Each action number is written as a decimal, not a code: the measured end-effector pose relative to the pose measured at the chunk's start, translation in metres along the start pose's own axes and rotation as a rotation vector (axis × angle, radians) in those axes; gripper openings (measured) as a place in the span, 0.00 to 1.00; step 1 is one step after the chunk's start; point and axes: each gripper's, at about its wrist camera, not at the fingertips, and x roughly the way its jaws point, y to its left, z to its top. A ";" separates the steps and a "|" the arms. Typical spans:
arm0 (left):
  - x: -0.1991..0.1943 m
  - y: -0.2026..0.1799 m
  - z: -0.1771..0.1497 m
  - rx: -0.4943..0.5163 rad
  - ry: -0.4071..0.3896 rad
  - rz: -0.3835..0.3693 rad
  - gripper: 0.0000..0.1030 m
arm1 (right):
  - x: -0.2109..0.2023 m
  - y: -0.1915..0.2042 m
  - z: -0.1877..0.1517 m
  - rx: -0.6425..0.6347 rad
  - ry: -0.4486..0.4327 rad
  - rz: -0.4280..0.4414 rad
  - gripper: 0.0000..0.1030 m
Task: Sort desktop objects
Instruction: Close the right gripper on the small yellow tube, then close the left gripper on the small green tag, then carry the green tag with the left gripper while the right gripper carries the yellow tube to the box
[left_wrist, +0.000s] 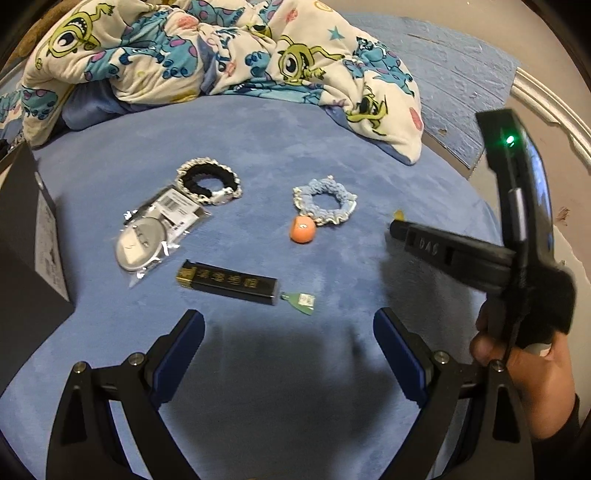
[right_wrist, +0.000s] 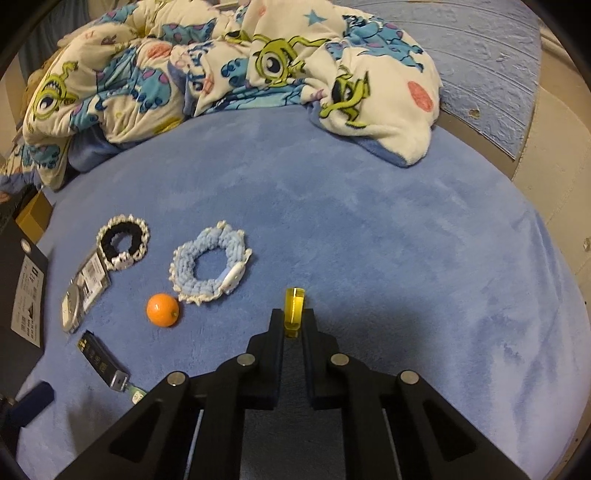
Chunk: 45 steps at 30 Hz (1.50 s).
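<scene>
Yellow piece (right_wrist: 294, 310) (translucent) in right gripper (right_wrist: 293, 325)

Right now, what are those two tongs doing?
Left tongs: open, holding nothing, above the blue bedcover.
Right tongs: closed on a small yellow object.

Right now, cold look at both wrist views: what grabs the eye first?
The right gripper stands out first: its fingers are shut on a small yellow translucent piece near the middle of the blue bedspread. Next, the orange ball touching the light blue scrunchie, left of that grip. Behind everything, the crumpled cartoon-monster blanket fills the far edge.
</scene>
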 end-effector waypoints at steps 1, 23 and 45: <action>0.002 -0.001 0.000 -0.002 0.005 -0.001 0.91 | -0.002 -0.002 0.001 0.006 -0.004 -0.001 0.09; 0.050 -0.016 -0.003 0.004 0.025 0.099 0.57 | -0.008 -0.025 0.006 0.061 -0.015 0.025 0.09; 0.035 -0.010 0.001 -0.010 -0.004 0.101 0.25 | -0.014 -0.022 0.003 0.050 -0.020 0.029 0.09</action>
